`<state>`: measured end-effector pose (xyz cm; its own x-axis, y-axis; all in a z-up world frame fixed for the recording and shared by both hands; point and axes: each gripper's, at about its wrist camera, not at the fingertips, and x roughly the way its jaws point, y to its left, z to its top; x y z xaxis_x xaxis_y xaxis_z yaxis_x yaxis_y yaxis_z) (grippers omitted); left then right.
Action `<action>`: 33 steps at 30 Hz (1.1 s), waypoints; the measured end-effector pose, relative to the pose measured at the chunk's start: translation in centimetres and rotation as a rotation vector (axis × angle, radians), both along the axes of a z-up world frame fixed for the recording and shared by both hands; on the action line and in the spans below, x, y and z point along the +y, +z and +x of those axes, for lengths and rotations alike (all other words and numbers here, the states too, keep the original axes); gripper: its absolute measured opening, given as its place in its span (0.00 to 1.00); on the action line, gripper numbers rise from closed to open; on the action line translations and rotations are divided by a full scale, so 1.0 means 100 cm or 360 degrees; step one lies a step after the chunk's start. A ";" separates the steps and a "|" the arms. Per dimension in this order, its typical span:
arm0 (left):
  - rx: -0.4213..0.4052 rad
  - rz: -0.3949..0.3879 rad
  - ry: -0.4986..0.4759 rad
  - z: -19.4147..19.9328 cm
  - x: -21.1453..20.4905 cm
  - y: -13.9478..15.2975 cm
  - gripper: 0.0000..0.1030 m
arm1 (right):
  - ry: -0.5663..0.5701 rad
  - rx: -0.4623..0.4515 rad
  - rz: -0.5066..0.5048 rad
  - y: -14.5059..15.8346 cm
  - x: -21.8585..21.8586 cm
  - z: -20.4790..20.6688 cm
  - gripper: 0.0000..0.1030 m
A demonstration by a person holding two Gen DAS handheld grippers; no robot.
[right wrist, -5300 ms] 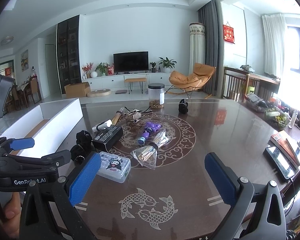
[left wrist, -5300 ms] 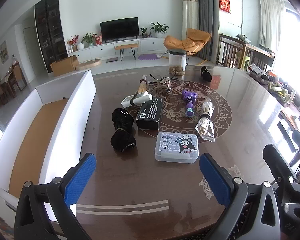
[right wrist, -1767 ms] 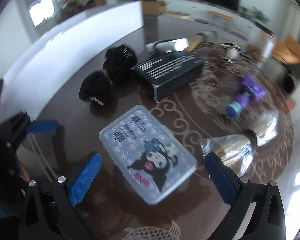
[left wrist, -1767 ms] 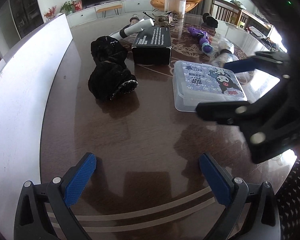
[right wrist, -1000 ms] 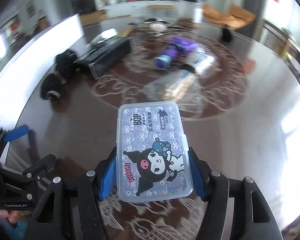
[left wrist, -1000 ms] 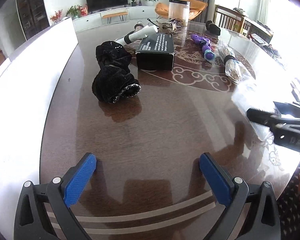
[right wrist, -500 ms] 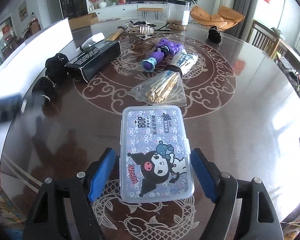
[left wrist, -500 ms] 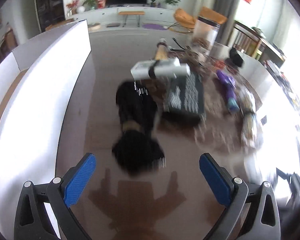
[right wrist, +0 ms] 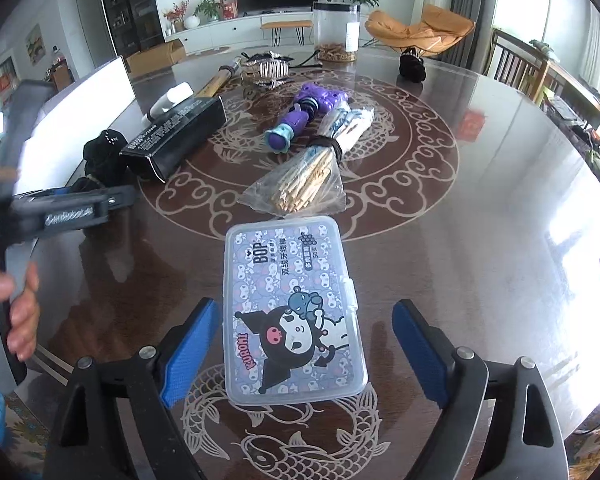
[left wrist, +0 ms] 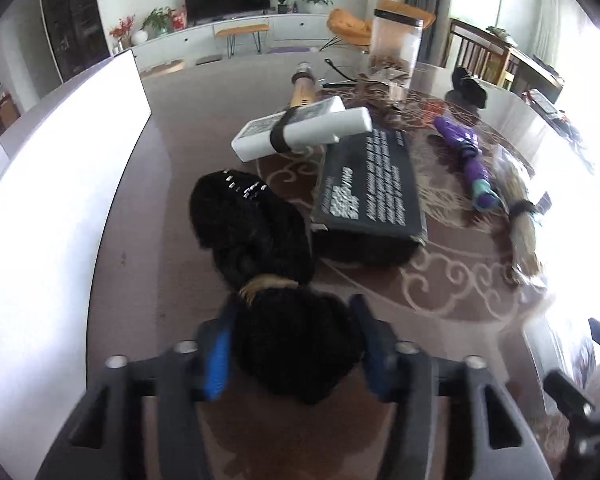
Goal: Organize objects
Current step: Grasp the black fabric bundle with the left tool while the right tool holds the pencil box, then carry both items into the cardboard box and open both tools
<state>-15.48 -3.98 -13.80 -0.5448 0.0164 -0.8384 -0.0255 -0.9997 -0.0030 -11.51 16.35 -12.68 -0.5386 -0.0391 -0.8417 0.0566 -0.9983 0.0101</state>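
Note:
My left gripper (left wrist: 292, 350) is shut on the near end of a black fuzzy bundle (left wrist: 256, 228) that lies on the dark table. It also shows in the right wrist view (right wrist: 100, 152), with the left gripper (right wrist: 80, 204) beside it. My right gripper (right wrist: 306, 346) is open. A clear plastic cartoon box (right wrist: 292, 312) lies flat on the table between its fingers; a gap shows on the right side, and contact on the left cannot be told. A long white box (left wrist: 60, 208) stands along the table's left side.
A black carton (left wrist: 370, 192), a white strapped device (left wrist: 304, 132), a purple toy (right wrist: 300, 114), a bag of sticks (right wrist: 312, 176), a clear jar (right wrist: 336, 30) and a small black item (right wrist: 412, 66) lie on the table. The table's right half (right wrist: 500, 220) is bare.
My left gripper moved forward and closed on the black fuzzy bundle. My right gripper opened wider, with the cartoon box lying on the table between its fingers.

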 end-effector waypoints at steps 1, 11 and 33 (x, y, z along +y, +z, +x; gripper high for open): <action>-0.0003 0.0013 -0.0018 0.009 0.003 0.001 0.45 | 0.0005 -0.0009 0.0002 -0.001 -0.001 -0.001 0.86; -0.0027 -0.0006 -0.0034 0.046 0.027 -0.009 1.00 | 0.0011 -0.0100 0.0035 -0.013 -0.004 -0.008 0.89; -0.0110 0.0078 -0.0298 0.042 0.025 0.005 0.32 | 0.0093 -0.0309 0.0046 -0.002 -0.001 -0.013 0.59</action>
